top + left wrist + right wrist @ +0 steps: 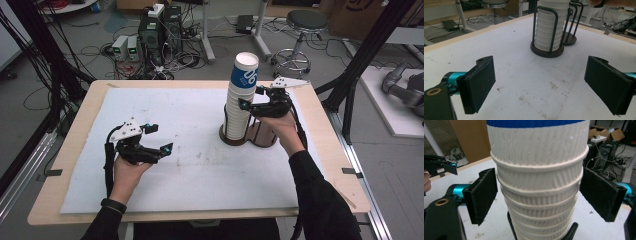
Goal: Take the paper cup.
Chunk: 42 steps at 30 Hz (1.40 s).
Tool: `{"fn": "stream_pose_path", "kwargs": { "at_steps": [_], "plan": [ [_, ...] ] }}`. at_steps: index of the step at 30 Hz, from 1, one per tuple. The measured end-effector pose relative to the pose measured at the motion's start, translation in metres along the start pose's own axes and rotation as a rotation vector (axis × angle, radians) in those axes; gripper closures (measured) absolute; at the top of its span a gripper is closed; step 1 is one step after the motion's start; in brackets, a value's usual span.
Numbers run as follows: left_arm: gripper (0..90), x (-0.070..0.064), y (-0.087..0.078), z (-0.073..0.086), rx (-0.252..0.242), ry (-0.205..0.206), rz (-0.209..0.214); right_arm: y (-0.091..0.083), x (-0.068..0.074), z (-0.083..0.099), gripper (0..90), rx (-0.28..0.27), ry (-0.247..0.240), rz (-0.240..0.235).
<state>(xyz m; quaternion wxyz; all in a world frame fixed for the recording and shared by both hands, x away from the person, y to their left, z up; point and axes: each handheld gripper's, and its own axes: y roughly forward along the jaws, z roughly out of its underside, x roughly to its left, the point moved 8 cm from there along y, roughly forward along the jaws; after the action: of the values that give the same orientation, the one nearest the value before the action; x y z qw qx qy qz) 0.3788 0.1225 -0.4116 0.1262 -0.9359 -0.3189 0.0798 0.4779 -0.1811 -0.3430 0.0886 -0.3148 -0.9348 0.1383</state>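
Note:
A tall stack of white ribbed paper cups (pixel 237 117) stands in a dark wire holder (pixel 231 138) right of the table's middle. The top cup (pixel 244 71) has a blue band. My right gripper (pixel 251 98) is open at the upper part of the stack. In the right gripper view its pads (pixel 482 195) flank the cup stack (pixel 536 182), with a narrow gap showing on the left side. My left gripper (pixel 160 138) is open over the mat at the left, with nothing between its jaws. The left gripper view has the cup stack (pixel 549 27) farther ahead.
A second wire holder (pixel 264 135), with no cups in it, stands just right of the first. A stained white mat (pixel 190 165) covers most of the wooden table (pixel 75 135). Beyond the far edge are a stool (pixel 303 22), computer boxes and cables on the floor.

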Motion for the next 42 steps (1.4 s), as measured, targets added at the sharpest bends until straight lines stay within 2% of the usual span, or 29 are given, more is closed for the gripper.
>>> {"fn": "stream_pose_path", "kwargs": {
  "at_steps": [9, 15, 21, 27, 32, 38, 42],
  "plan": [
    [9.9, -0.002, 0.003, 0.0, 0.003, 0.004, 0.006, 0.006, -0.002, -0.002, 13.7, 0.018, -0.01, -0.012],
    [9.9, -0.004, 0.004, 0.0, 0.003, 0.006, 0.008, 0.006, -0.002, -0.002, 14.2, 0.02, -0.017, -0.002],
    [9.9, -0.005, 0.003, -0.009, -0.012, -0.004, 0.021, 0.005, -0.001, -0.002, 14.3, 0.022, -0.022, -0.005],
    [9.9, -0.012, 0.008, -0.029, -0.039, -0.024, 0.062, 0.004, -0.003, -0.002, 14.4, 0.017, -0.027, -0.01],
    [9.9, -0.015, 0.018, -0.05, -0.048, -0.022, 0.086, 0.004, -0.002, -0.001, 14.4, 0.013, -0.031, -0.009],
    [9.9, -0.021, 0.036, -0.084, -0.057, -0.003, 0.118, 0.004, -0.002, -0.001, 14.5, 0.008, -0.027, -0.008],
    [9.9, -0.025, 0.049, -0.107, -0.055, 0.03, 0.123, 0.004, -0.002, -0.001, 14.5, 0.009, -0.032, -0.006]
  ]
}}
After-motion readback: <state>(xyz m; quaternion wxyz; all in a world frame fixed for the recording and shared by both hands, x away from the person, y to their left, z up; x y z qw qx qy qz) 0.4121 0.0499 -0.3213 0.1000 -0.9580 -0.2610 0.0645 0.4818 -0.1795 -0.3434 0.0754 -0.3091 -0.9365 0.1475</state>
